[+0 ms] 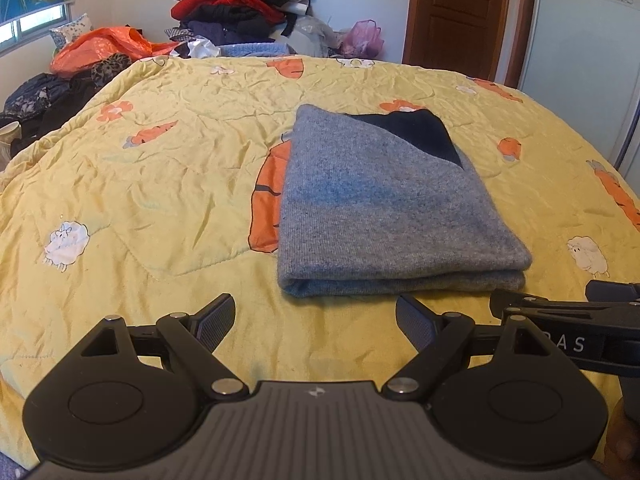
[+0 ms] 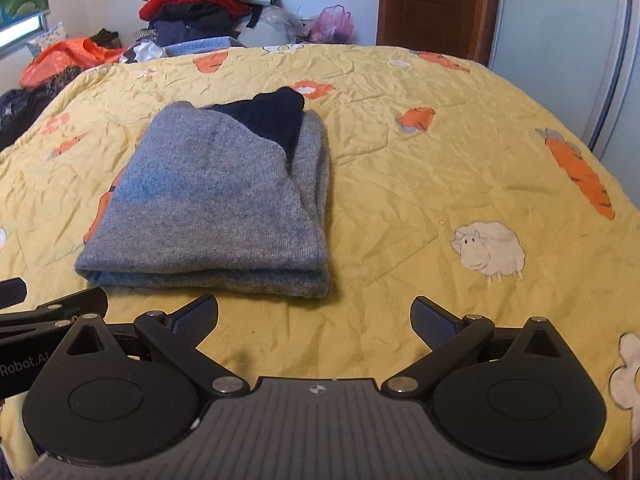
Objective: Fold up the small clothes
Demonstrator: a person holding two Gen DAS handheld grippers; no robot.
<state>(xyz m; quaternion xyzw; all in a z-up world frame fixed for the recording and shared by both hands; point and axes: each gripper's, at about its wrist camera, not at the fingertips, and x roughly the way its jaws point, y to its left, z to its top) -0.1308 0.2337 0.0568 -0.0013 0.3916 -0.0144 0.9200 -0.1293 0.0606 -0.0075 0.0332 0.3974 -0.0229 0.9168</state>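
You have one folded grey garment (image 1: 396,208) on the bed, with one dark navy piece (image 1: 420,136) showing at its far end. One yellow quilt (image 1: 160,160) lies under it. You hold two grippers, the left gripper (image 1: 316,316) and the right gripper (image 2: 316,316), each with two fingers spread apart and empty. Behind the bed you can count one heap of clothes (image 1: 244,0), one orange plastic bag (image 1: 100,48), one pink plastic bag (image 1: 364,38) and one wooden door (image 1: 456,12).

- Daylight from window (image 1: 36,26) at left, soft and even
- Faint shadow band across grey sweater (image 1: 384,200)
- Strong fisheye bending at edges
- Slight softness overall
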